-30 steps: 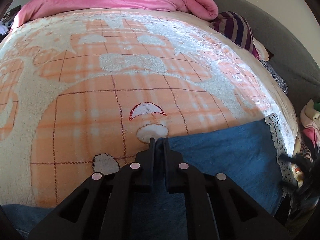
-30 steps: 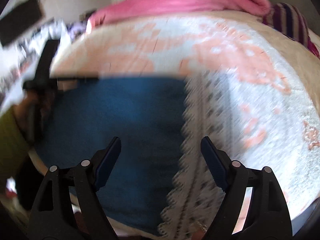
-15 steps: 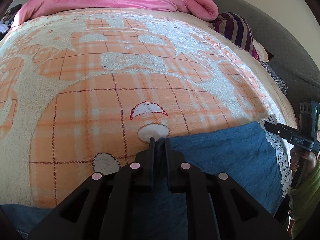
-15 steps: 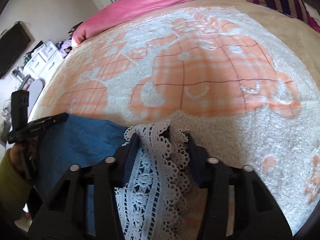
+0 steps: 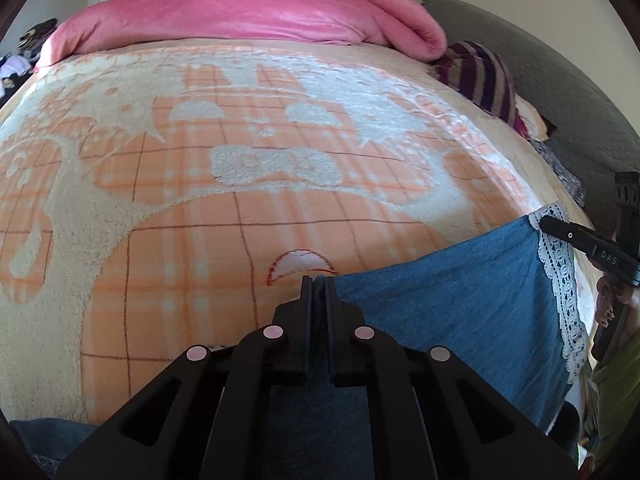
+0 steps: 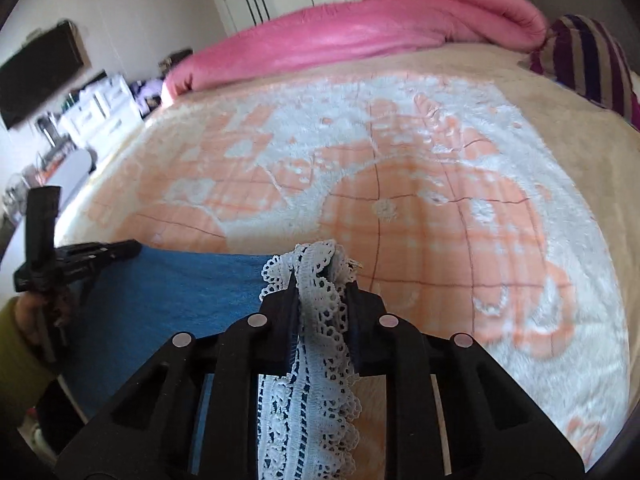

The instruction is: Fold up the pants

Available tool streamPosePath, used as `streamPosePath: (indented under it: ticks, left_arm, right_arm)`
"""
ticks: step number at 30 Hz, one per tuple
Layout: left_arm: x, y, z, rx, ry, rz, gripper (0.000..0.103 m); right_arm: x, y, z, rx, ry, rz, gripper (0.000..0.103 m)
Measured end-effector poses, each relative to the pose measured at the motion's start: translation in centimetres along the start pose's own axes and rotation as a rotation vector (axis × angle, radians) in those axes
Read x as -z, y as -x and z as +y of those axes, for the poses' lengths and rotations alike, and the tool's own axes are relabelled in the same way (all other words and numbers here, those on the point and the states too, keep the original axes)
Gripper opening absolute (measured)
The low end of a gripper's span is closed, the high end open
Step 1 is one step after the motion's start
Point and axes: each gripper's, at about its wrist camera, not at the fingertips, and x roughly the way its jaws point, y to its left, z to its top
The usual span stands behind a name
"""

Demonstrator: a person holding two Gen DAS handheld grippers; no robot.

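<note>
Blue pants (image 5: pixel 460 312) (lace-edged) — no containers

I see the pants (image 5: pixel 460 300), blue denim with a white lace hem (image 6: pixel 316 320), stretched flat across the near edge of the orange-and-cream blanket (image 5: pixel 240 200); lace bunched upward at one corner.

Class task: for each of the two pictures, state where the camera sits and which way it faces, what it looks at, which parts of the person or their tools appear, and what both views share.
Left wrist: sits on the left gripper, looking down along fingers shut on the blue pants; the right gripper and hand appear at right.
Right wrist: sits on the right gripper, whose jaws are closing on the lace hem; the left gripper and a green sleeve appear at left.
Shared: pants, orange blanket, pink duvet.
</note>
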Motion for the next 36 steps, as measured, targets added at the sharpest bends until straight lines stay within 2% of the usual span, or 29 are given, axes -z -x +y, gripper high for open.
streamPosePath:
  ticks: [4,7,8,9,11,14,15,17,19,20,25,31,36]
  left_arm:
    - [0.6,-0.9,0.4,-0.022,0.012,0.003,0.005]
    - [0.9,-1.3,0.2,-0.043,-0.004,-0.004,0.008]
    - [0.9,-1.4,0.3,-0.043,-0.002,-0.002,0.008]
    - [0.8,-1.4,0.5,-0.039,0.001,-0.002,0.008]
    - [0.8,-1.1,0.7,-0.025,0.007,-0.014,0.011]
    - [0.9,0.5,1.0,-0.039,0.013,-0.039,0.023]
    - [1.1,1.4,1.1,-0.045,0.014,-0.054,0.023]
    - [1.6,3.5,1.1,-0.068,0.0,-0.089,0.023]
    - [2.8,5.9,1.1,-0.079,-0.003,-0.114,0.031]
    - [3.6,6.8,1.2,-0.081,0.001,-0.118,0.038]
    - [7.8,10.1,1.5,-0.085,0.023,-0.098,0.039]
    - [11.9,10.8,1.3,-0.149,-0.035,-0.031,0.039]
    - [13.1,10.3,1.9,-0.172,-0.041,-0.008,0.043]
  right_arm:
    - [0.7,-3.1,-0.4,0.044,0.026,0.09,0.015]
    - [1.4,-4.1,-0.5,0.079,0.04,0.097,0.02]
    - [1.3,-4.0,-0.4,0.085,0.044,0.095,0.024]
    - [1.3,-3.6,-0.5,0.097,0.037,0.085,0.034]
    - [1.3,-2.0,-0.9,0.124,-0.001,0.052,0.045]
    - [2.5,2.4,-1.7,0.087,-0.081,-0.048,0.046]
    - [3.4,4.1,-1.9,0.075,-0.106,-0.076,0.047]
    - [5.0,6.4,-2.0,0.061,-0.136,-0.1,0.047]
    - [7.4,8.2,-1.8,0.067,-0.166,-0.096,0.047]
    - [8.2,8.6,-1.7,0.064,-0.18,-0.091,0.047]
    - [12.8,10.0,-1.0,0.018,-0.294,-0.065,0.047]
    - [14.2,9.4,0.1,-0.007,-0.323,-0.038,0.047]
    - [14.7,7.9,0.5,0.027,-0.316,0.009,0.046]
